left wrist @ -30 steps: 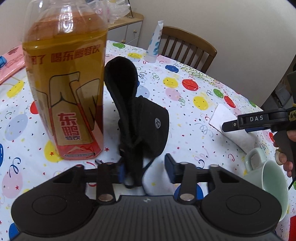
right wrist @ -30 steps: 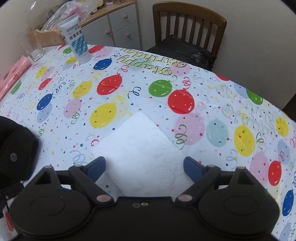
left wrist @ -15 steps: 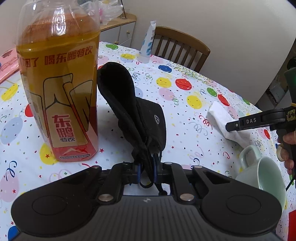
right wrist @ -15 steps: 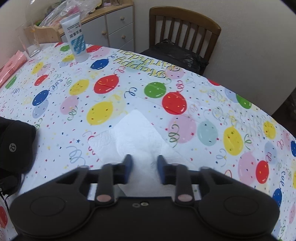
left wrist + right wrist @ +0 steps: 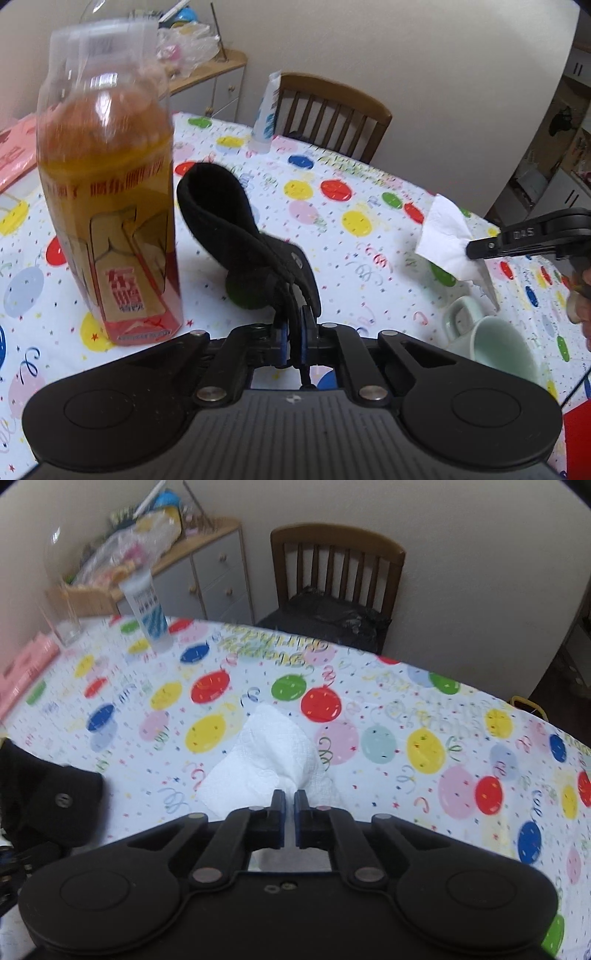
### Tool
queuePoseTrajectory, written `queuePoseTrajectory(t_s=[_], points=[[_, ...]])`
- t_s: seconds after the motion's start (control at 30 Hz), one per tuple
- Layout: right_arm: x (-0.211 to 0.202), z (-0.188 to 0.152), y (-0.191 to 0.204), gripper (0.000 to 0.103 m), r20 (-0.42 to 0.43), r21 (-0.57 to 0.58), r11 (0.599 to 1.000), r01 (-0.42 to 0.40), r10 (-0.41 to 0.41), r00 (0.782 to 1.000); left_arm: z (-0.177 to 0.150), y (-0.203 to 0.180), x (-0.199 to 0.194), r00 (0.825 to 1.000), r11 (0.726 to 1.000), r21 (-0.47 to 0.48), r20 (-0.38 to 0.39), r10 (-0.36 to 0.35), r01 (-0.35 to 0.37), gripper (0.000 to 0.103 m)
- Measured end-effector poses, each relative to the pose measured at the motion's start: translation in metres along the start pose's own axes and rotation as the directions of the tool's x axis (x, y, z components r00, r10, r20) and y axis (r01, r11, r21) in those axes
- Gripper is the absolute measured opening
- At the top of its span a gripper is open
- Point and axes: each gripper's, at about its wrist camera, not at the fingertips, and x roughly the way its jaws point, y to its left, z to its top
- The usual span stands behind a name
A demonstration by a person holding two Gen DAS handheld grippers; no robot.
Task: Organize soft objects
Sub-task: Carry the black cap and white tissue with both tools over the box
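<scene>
Tools are both clenching soft things. The left tool [image 5: 291, 332] is pinching the strap end of a black cap [image 5: 236, 229], whose looped band is standing up off the counter [image 5: 332, 236] while its brim is resting just behind the fingers. The right tool [image 5: 290, 805] is gripping a white tissue [image 5: 269, 757] by its near corner; in the left wrist view the tissue [image 5: 448, 236] is hanging clear of the cloth, above and behind a pale green mug [image 5: 495, 343].

Both grips look thin, so several things could be going wrong from here. The tissue is being held by a small bunched corner, and a quick swing could be tearing it or letting it slide out of the pads. Its loose tail is dangling close over the mug, so carrying it low risks dragging it into the mug or snagging the handle. On the left, a tall bottle [image 5: 110, 206] of amber drink is standing just beside the cap; pulling the cap sideways toward it could be knocking the bottle over, since it is narrow-based and top-heavy. The cap is also being held only by its strap, so it may be swinging or slipping free once lifted.
</scene>
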Motion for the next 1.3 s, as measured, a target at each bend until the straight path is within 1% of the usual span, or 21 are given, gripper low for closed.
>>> queuePoseTrajectory(t_s=[0.2, 0.4, 0.6, 0.8, 0.97, 1.1, 1.3], points=[[-0.05, -0.009, -0.01, 0.004, 0.061, 0.064, 0.997, -0.032, 0.028, 0.998, 0.007, -0.006, -0.018, 0.999, 0.999, 0.027, 0.039, -0.029, 0.028, 0.006], [-0.099, -0.026, -0.02, 0.004, 0.108, 0.138, 0.989, -0.059, 0.044, 0.993, 0.013, -0.006, -0.037, 0.996, 0.998, 0.03, 0.057, -0.064, 0.062, 0.005], [-0.147, -0.052, -0.031, 0.003, 0.148, 0.216, 0.972, -0.088, 0.057, 0.987, 0.019, -0.012, -0.056, 0.992, 0.994, 0.042, 0.069, -0.106, 0.103, 0.005], [-0.192, -0.083, -0.042, 0.003, 0.181, 0.282, 0.953, -0.114, 0.064, 0.981, 0.019, -0.024, -0.09, 0.985, 0.988, 0.035, 0.076, -0.154, 0.152, 0.005], [-0.228, -0.11, -0.053, 0.003, 0.196, 0.311, 0.942, -0.123, 0.064, 0.979, 0.02, -0.045, -0.12, 0.975, 0.975, 0.079, 0.064, -0.214, 0.209, 0.005], [-0.254, -0.132, -0.065, 0.003, 0.213, 0.335, 0.933, -0.13, 0.059, 0.975, 0.013, -0.071, -0.144, 0.965, 0.961, 0.126, 0.061, -0.255, 0.246, 0.005], [-0.288, -0.165, -0.087, 0.003, 0.232, 0.361, 0.924, -0.128, 0.043, 0.972, 0.002, -0.117, -0.17, 0.944, 0.933, 0.169, 0.041, -0.328, 0.317, 0.005]])
